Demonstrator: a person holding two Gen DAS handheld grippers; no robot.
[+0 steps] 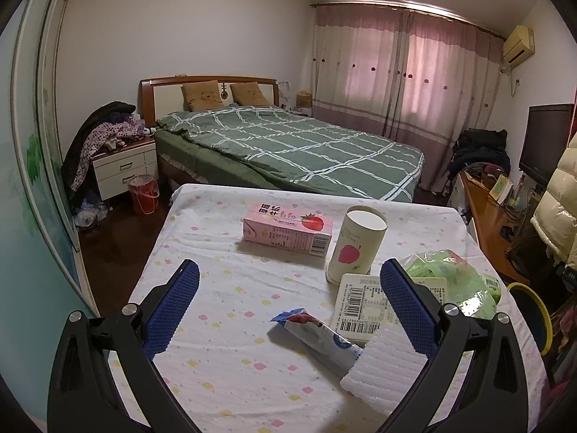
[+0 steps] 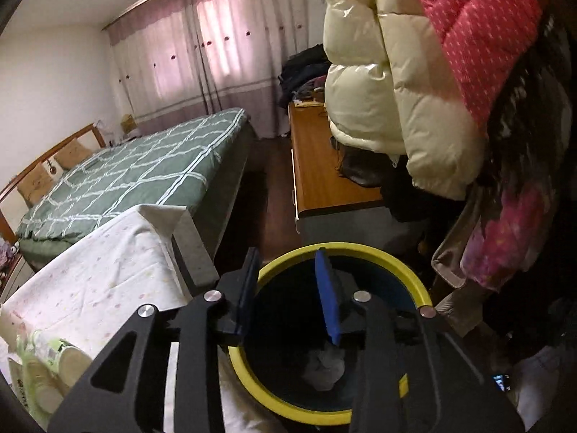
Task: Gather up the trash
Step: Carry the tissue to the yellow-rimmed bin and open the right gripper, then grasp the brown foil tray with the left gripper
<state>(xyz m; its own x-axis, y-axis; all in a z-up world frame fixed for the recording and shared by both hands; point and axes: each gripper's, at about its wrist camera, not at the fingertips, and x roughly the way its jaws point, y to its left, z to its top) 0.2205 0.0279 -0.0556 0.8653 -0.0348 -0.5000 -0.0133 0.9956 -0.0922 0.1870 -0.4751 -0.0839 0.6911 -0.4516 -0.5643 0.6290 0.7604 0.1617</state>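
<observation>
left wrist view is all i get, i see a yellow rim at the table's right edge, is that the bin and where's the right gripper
Observer: Yes. The right gripper hangs over the round yellow-rimmed bin beside the table.
Operator: holding anything
Observer: No. Its fingers stand apart with nothing between them.
Operator: anything in the bin
Observer: A pale crumpled wad lies at the bottom; I can't tell what it is.
Operator: what's right of the bin
Observer: Hanging jackets, a cream puffer jacket nearest.
</observation>
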